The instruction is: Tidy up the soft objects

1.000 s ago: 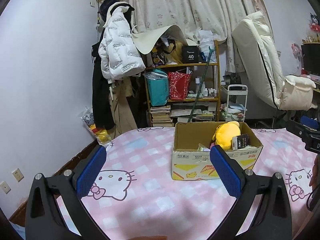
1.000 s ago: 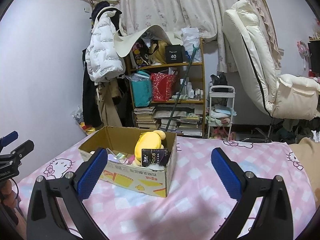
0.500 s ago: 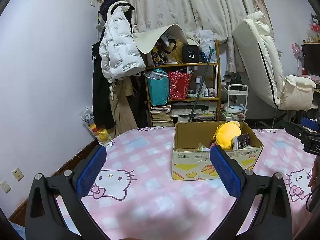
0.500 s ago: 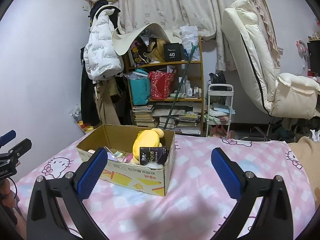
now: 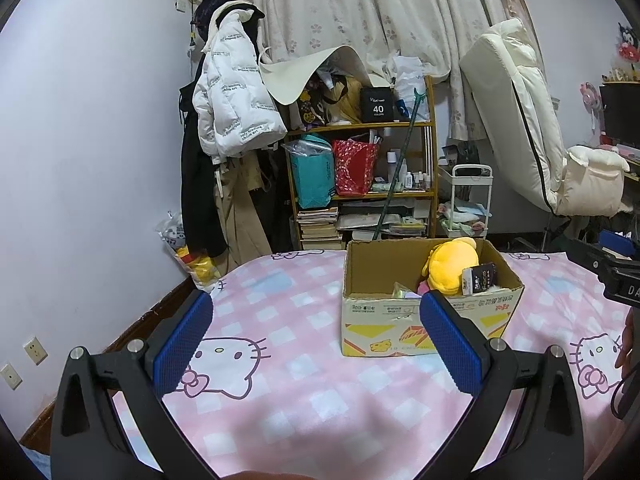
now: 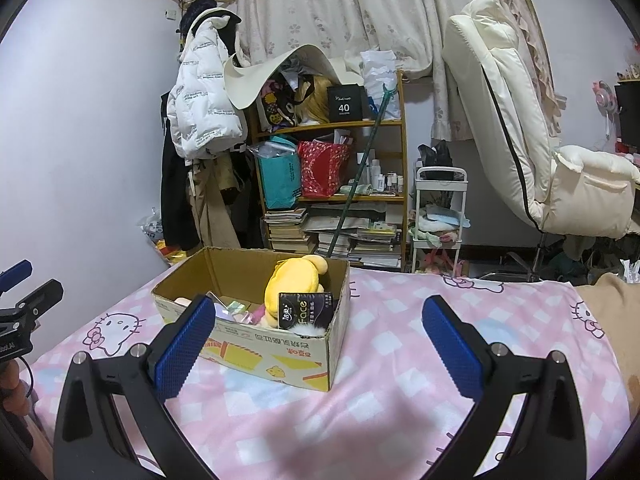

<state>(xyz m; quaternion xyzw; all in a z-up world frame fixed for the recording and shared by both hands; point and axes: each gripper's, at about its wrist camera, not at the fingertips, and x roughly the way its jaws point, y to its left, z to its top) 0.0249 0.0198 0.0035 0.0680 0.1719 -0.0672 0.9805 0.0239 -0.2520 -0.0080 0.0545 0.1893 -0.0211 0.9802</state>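
Two hand-held grippers, the left hand-held gripper [image 5: 316, 336] and the right hand-held gripper [image 6: 320, 340], hover empty with jaws spread wide above a bed [image 5: 280, 412] covered in a pink checked cartoon-cat blanket. A cardboard box [image 6: 276, 356] on the bed already holds a yellow plush toy [image 6: 294, 284], a black tissue pack [image 6: 306, 310] and smaller items, and no loose soft objects show on the blanket, so the sorting looks nearly finished. Behind stand a cluttered wooden shelf [image 5: 364, 184], hanging coats, floral curtains and a cream recliner.

One box [image 6: 280, 356], one plush [image 6: 294, 280]
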